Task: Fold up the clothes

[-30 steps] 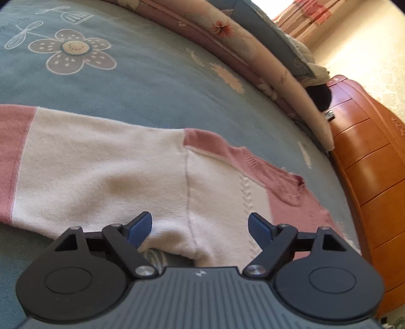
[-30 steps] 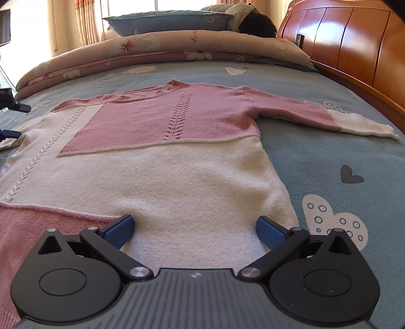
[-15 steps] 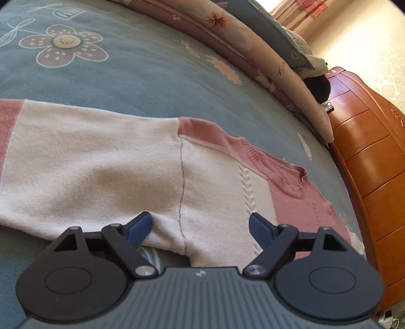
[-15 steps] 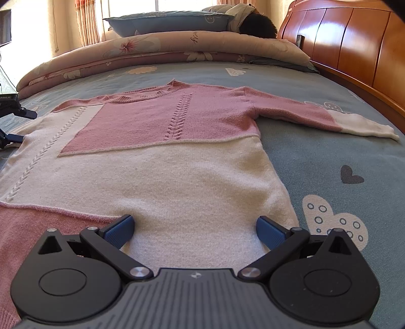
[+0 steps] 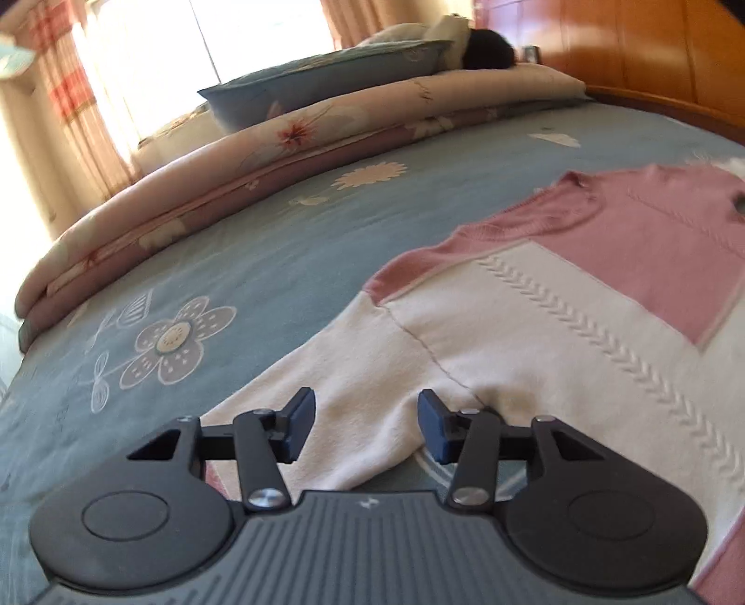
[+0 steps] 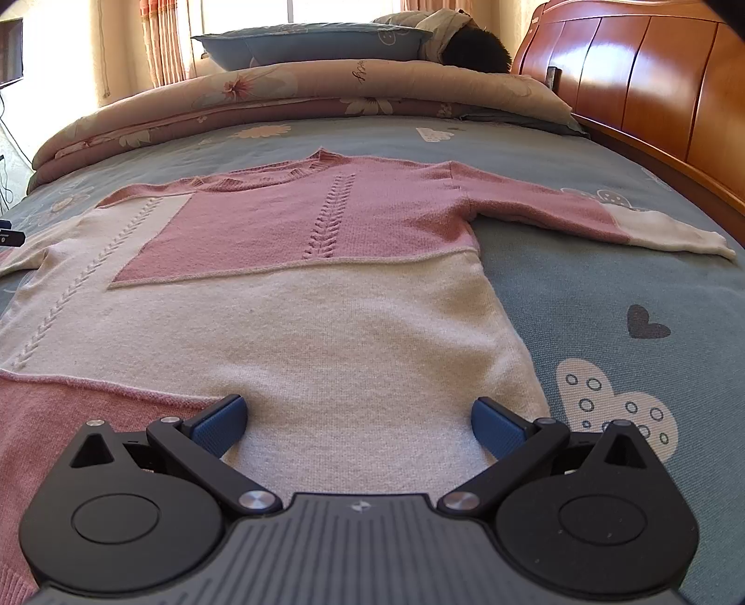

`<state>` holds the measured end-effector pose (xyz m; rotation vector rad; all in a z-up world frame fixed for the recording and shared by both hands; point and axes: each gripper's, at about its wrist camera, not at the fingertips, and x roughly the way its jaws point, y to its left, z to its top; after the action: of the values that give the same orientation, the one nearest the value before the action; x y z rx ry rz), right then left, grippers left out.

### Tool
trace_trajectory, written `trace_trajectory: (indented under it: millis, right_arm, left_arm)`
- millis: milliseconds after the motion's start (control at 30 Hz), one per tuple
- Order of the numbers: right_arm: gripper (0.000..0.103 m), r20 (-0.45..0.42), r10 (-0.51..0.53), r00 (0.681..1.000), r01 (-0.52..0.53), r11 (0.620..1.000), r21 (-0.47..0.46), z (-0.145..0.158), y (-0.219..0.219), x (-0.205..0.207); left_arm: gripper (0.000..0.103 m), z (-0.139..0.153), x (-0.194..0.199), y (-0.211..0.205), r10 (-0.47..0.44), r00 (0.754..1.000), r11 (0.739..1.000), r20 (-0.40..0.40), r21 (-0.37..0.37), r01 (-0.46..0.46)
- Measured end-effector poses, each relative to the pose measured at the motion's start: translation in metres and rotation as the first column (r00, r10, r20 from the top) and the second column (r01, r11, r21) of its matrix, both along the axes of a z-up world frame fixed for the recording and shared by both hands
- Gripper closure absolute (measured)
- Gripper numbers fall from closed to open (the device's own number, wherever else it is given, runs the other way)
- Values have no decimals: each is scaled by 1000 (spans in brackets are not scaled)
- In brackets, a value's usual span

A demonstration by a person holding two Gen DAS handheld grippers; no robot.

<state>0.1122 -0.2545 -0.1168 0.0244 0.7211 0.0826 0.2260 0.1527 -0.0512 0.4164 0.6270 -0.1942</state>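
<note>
A pink and cream knitted sweater lies flat, front up, on a blue-grey bedsheet printed with flowers and hearts. In the right wrist view its long axis runs straight away from the camera: the hem is nearest, and the ribbed neckline points toward the rolled floral quilt and blue pillow at the far side of the bed. The right sleeve stretches out sideways toward the orange wooden headboard, its cream cuff lying flat on the sheet. The other sleeve reaches off to the left edge of that view.

The right gripper hangs low over the cream lower panel near the hem, its jaws spread wide with only flat fabric between them and nothing pinched.

The left gripper is at the cream sleeve close to the armpit seam. Its jaws are closing, about half apart, with a raised ridge of sleeve fabric between the blue pads; the pads do not yet press on it. In this view the sweater's body runs off to the right, collar toward the quilt.
</note>
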Motion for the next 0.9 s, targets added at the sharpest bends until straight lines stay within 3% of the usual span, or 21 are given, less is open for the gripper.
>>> trace_trajectory:
  millis: [133, 233, 300, 400, 467, 533, 633, 700, 767, 900]
  right_arm:
    - [0, -13, 0, 1000, 0, 1000, -11, 3, 2, 1]
    - [0, -55, 33, 998, -36, 998, -54, 16, 10, 4]
    - [7, -28, 117, 993, -119, 988, -99, 34, 24, 4]
    - [20, 41, 300, 953, -282, 930, -236, 69, 61, 9]
    - [28, 89, 429, 899, -380, 864, -330, 93, 93, 17]
    - [36, 102, 556, 825, -476, 781, -404, 110, 129, 28]
    - [51, 91, 702, 706, -566, 637, -523, 117, 187, 44]
    - [64, 54, 774, 630, -608, 536, -586, 112, 229, 60]
    - [84, 2, 824, 567, -650, 449, -612, 100, 267, 73]
    - [88, -83, 887, 454, -693, 292, -660, 71, 325, 91]
  left_arm:
    - [51, -14, -7, -29, -117, 993, 986, -11, 115, 118]
    - [48, -15, -3, -34, -103, 994, 988, -36, 116, 107]
    - [48, -9, -3, -30, -73, 997, 990, -35, 117, 77]
    - [47, 7, 5, -12, 7, 997, 996, -72, 84, -1]
    - [42, 20, 15, 11, 72, 990, 997, -125, 13, -71]
    - [34, 30, 26, 34, 119, 976, 991, -181, -45, -129]
    - [34, 32, 37, 56, 176, 967, 980, -186, -63, -191]
    - [34, 25, 45, 69, 198, 959, 970, -201, -99, -221]
    - [34, 14, 54, 81, 210, 952, 959, -221, -141, -245]
    - [34, -18, 67, 109, 278, 919, 921, -279, -193, -337]
